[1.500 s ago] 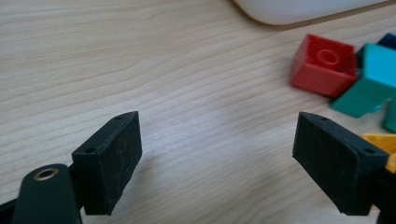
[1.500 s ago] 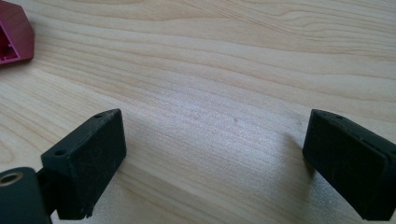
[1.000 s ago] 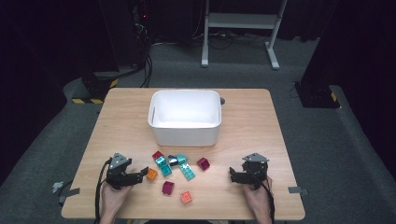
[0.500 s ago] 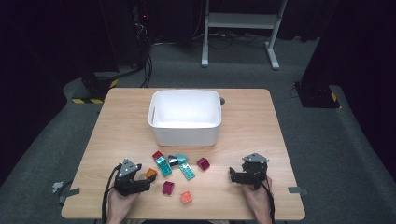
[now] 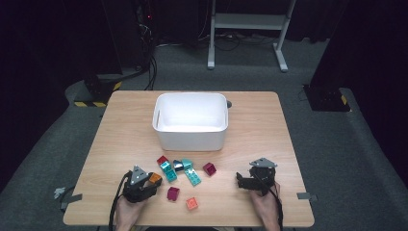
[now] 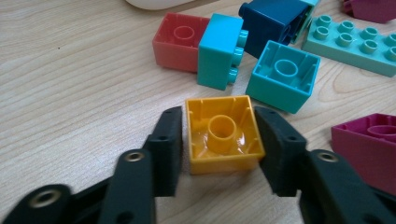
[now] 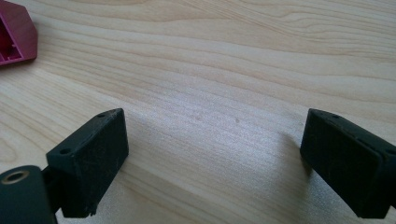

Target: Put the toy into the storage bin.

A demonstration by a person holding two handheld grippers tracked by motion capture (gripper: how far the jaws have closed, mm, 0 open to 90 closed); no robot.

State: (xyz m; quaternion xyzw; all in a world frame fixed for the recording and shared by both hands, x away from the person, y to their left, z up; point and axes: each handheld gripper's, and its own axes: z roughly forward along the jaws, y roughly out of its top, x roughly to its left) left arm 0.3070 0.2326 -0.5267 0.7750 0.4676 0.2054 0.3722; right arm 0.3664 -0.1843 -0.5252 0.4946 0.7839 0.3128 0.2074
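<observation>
An orange brick (image 6: 223, 140) lies studs-down on the wooden table (image 5: 125, 139), hollow side up. My left gripper (image 6: 219, 144) has just been closing its jaws and is now shut on this brick, one pad pressing on each side. In the high view the left gripper (image 5: 150, 185) sits at the front left with the orange brick (image 5: 155, 178) at its tips. My right gripper (image 7: 215, 154) rests low over bare wood, open, with nothing between its fingers. It shows in the high view as the right gripper (image 5: 240, 181) at the front right.
A white bin (image 5: 190, 137) stands mid-table. Loose bricks lie just past my left jaws: a red one (image 6: 180, 42), two teal ones (image 6: 222, 51), a dark blue one (image 6: 275, 23), a long mint one (image 6: 355, 44) and a magenta one (image 6: 369, 144). Another magenta brick (image 7: 14, 37) lies left of my right gripper.
My left gripper has slid right, up to the orange brick, and its jaws have come together on the brick's sides. The right gripper has stayed where it was.
</observation>
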